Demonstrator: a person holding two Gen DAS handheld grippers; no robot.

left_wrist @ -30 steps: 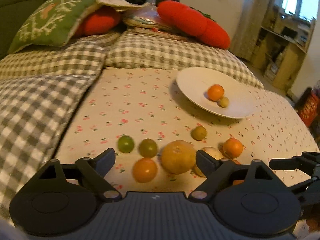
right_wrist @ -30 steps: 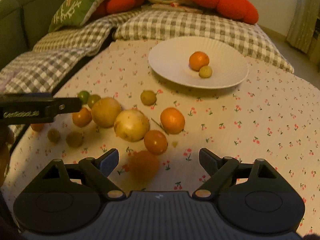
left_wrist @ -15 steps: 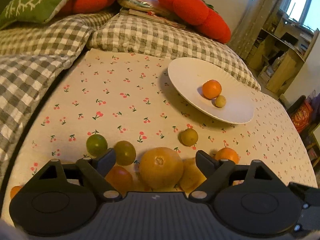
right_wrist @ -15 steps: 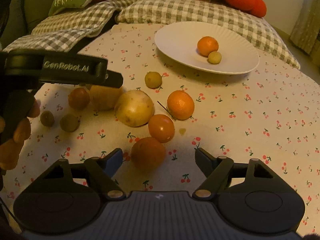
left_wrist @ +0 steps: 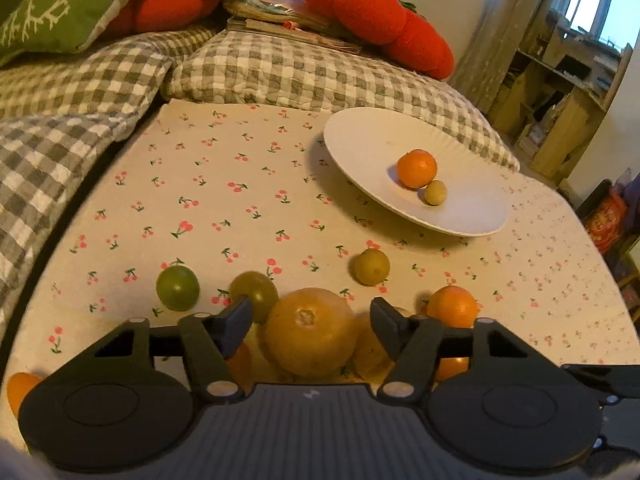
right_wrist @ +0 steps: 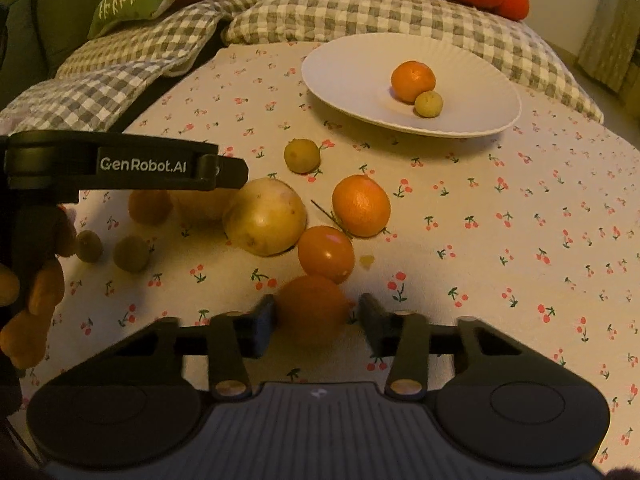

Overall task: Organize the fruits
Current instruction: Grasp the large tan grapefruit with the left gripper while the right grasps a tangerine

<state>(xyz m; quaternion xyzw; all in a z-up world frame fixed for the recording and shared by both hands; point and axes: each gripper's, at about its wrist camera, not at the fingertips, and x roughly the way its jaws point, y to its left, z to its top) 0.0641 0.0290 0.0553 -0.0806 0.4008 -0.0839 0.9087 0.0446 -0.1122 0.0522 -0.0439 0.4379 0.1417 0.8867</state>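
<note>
My left gripper [left_wrist: 310, 326] straddles a big yellow-orange fruit [left_wrist: 310, 332] on the cherry-print cloth. Its jaws are closing, with a gap still showing on both sides. My right gripper [right_wrist: 316, 316] has a small orange fruit [right_wrist: 312, 308] between its closing jaws. The left pad is at the fruit's skin and a sliver of cloth shows by the right pad. The white plate [left_wrist: 360, 136] [right_wrist: 340, 60] at the back holds an orange [left_wrist: 416, 168] and a small yellow fruit [left_wrist: 435, 193].
Loose on the cloth lie a pale yellow fruit [right_wrist: 264, 222], two orange ones [right_wrist: 361, 205] [right_wrist: 326, 254], green ones [left_wrist: 177, 287] [left_wrist: 254, 292] and a small yellow-green one [left_wrist: 371, 266]. The left tool's side bar [right_wrist: 120, 166] and a hand [right_wrist: 36, 288] fill the left. Checked cushions [left_wrist: 280, 72] lie behind.
Both grippers' jaws have narrowed around their fruits. The left gripper came forward and down over the big fruit, and its side bar reached further into the right wrist view.
</note>
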